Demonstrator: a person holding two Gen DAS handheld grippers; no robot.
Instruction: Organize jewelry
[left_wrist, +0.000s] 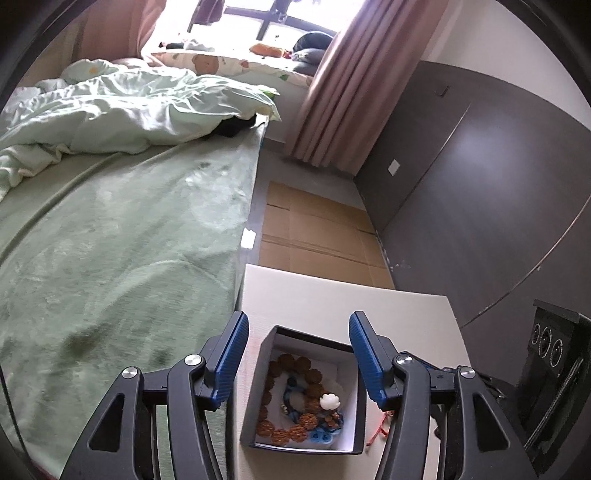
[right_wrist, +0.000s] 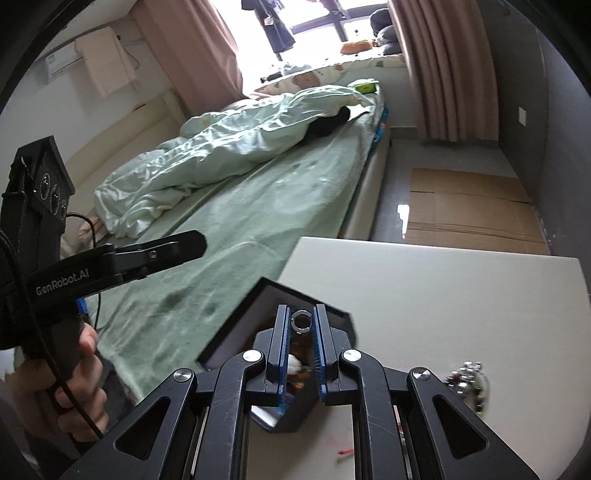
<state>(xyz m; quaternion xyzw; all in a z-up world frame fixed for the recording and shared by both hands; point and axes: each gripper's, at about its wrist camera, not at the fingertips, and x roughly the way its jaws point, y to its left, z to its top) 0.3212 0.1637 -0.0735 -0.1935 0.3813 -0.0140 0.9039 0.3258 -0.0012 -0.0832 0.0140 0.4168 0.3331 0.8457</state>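
Observation:
A black open box (left_wrist: 258, 376) with a white lining stands on the white table (left_wrist: 332, 299). It holds a brown bead bracelet (left_wrist: 314, 376), a blue bead bracelet (left_wrist: 291, 384) and a white flower charm (left_wrist: 330, 401). My left gripper (left_wrist: 295, 328) is open above the box. My right gripper (right_wrist: 302, 314) is shut on a small silver ring (right_wrist: 302, 318) over the box (right_wrist: 236, 317). A silver beaded piece (right_wrist: 467, 382) lies on the table at the right. A red string (left_wrist: 380, 430) lies beside the box.
A bed with a green blanket (left_wrist: 110, 240) runs along the table's left side. Flattened cardboard (left_wrist: 317, 236) lies on the floor beyond the table. A dark wardrobe (left_wrist: 480, 192) stands to the right. The left gripper's body and the hand holding it (right_wrist: 74, 258) show in the right wrist view.

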